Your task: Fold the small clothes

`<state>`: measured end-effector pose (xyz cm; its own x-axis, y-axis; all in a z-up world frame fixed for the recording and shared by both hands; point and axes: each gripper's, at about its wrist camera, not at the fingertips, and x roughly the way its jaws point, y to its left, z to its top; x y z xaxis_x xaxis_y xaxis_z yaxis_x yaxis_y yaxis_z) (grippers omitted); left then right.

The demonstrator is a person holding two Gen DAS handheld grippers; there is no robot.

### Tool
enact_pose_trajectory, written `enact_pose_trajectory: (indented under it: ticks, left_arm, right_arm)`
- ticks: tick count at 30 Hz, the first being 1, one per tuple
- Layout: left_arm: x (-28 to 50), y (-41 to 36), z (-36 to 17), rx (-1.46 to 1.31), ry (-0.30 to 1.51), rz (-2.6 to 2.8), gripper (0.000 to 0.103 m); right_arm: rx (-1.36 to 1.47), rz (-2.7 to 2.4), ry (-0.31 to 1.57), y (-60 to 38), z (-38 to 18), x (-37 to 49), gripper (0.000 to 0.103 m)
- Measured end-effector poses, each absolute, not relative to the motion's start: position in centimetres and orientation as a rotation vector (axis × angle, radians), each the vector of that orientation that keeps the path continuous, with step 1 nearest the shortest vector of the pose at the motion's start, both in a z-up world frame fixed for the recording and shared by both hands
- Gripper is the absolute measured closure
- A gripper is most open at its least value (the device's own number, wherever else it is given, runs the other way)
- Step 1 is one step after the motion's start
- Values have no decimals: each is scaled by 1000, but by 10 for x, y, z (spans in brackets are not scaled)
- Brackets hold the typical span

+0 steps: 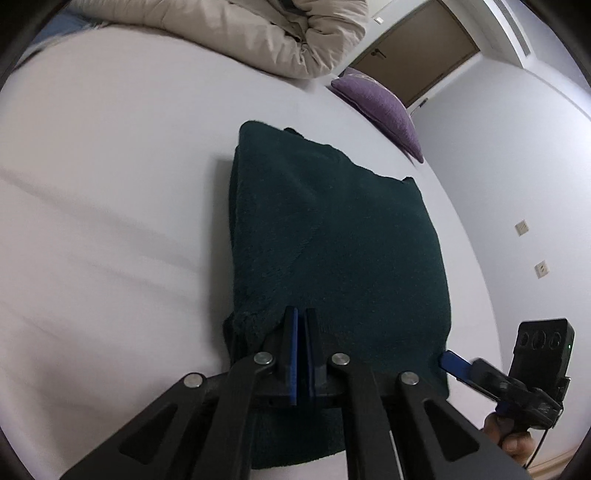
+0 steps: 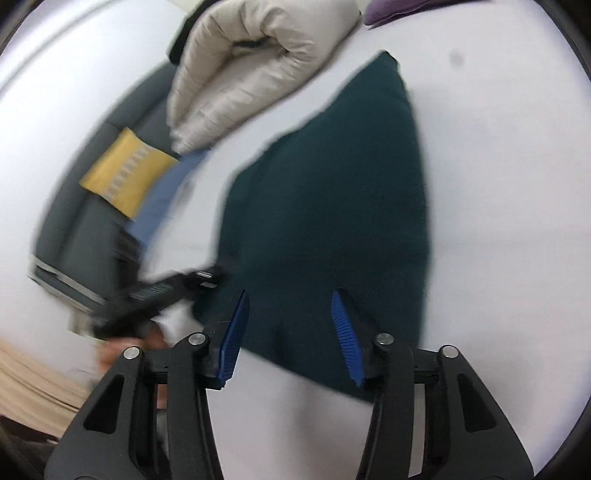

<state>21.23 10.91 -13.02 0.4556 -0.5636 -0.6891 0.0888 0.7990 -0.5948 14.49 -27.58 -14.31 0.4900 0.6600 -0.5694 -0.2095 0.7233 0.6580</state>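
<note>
My left gripper (image 1: pixel 301 314) has its blue pads squeezed nearly together, right over the near-left corner of the dark green garment (image 1: pixel 332 236). There's bunched fabric next to the left finger, but I honestly can't tell if any cloth is pinched between the pads or if they're just closed above it.

The garment itself is folded into a rough rectangle and lies flat on the white bed sheet (image 1: pixel 110 206), running away from me toward the far end of the bed.

My right gripper (image 2: pixel 291 328) is spread wide, with both blue pads (image 2: pixel 345 336) over the near edge of the garment and nothing between them. That view is pretty blurry. From the left camera I can see one blue tip of the right gripper just at the garment's near-right corner.

Further up the bed there's a beige puffy jacket (image 1: pixel 258 33) in a heap, and a purple cushion (image 1: pixel 384 107) by the wall. In the right view there's a yellow cushion (image 2: pixel 125 173) on a grey sofa (image 2: pixel 88 221) off the bed.
</note>
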Motion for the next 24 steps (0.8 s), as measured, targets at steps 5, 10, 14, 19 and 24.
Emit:
enact_pose_trajectory:
  ticks: [5, 10, 14, 19, 24]
  left_arm:
    - [208, 122, -136, -641, 1066, -458, 97]
    - [215, 126, -143, -702, 1099, -473, 98]
    - [215, 128, -135, -723, 1099, -467, 97]
    - [212, 125, -95, -648, 933, -479, 55]
    - [234, 118, -102, -623, 938, -473, 53]
  right_arm:
    - [575, 577, 1028, -272, -171, 150, 61]
    - [660, 613, 1072, -293, -190, 144, 69]
    - [594, 595, 1086, -304, -168, 141, 65]
    - [739, 593, 951, -330, -126, 191, 61]
    - [769, 597, 1017, -307, -137, 271, 61]
